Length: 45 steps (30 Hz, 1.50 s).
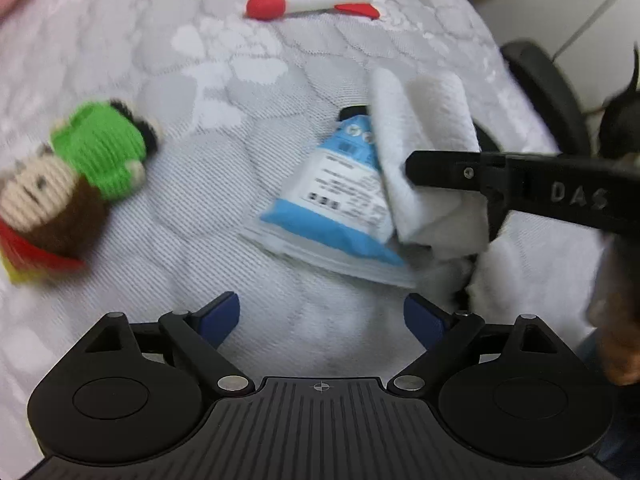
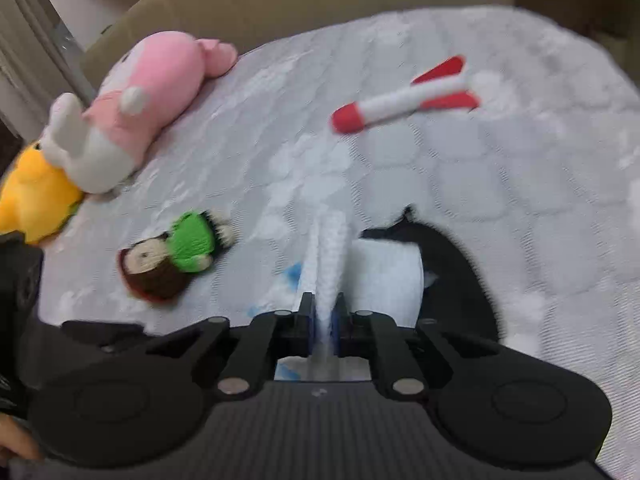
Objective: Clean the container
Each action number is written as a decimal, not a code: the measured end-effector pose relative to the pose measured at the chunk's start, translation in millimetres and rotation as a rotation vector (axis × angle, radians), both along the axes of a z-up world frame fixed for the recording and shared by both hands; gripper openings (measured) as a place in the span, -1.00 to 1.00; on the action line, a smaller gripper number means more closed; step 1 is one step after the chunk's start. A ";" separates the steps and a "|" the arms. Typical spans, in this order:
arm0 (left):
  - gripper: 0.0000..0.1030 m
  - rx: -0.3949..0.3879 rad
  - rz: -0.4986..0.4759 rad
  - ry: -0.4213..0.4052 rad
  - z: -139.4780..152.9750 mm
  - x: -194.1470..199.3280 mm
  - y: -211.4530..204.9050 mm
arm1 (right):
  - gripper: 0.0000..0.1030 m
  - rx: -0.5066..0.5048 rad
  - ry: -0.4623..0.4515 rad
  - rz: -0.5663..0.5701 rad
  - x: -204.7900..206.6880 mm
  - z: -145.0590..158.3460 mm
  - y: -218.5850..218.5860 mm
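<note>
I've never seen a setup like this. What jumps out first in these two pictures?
Bright toys on a pale quilted bed cover: a red-and-white foam rocket at the far side and a knitted doll in green to the left. In the middle lies a blue-and-white tube. The right gripper pinches a white paper towel over the tube, while the left gripper hangs open just short of it.

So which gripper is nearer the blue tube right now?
Right. The right gripper pinches a white cloth lying against the blue tube. The left gripper hangs open, short of the tube's flat end.
</note>
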<state>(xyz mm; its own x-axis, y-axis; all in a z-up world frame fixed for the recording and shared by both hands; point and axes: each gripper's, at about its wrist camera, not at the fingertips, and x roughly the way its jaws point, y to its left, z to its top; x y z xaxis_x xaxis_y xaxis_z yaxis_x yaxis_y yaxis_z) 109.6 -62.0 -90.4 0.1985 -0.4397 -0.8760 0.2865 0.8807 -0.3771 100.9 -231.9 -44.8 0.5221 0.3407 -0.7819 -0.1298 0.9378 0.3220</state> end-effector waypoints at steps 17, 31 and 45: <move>0.94 -0.169 0.141 0.178 -18.6 9.3 20.3 | -0.84 0.122 -0.007 -0.054 13.5 -7.2 -21.5; 0.97 -0.442 0.386 0.402 -47.2 16.6 45.3 | -0.73 0.044 0.051 0.018 30.6 -9.0 -17.6; 1.00 -0.402 0.318 0.370 -36.7 22.4 31.4 | -0.84 -0.028 -0.072 0.078 29.3 -7.0 7.3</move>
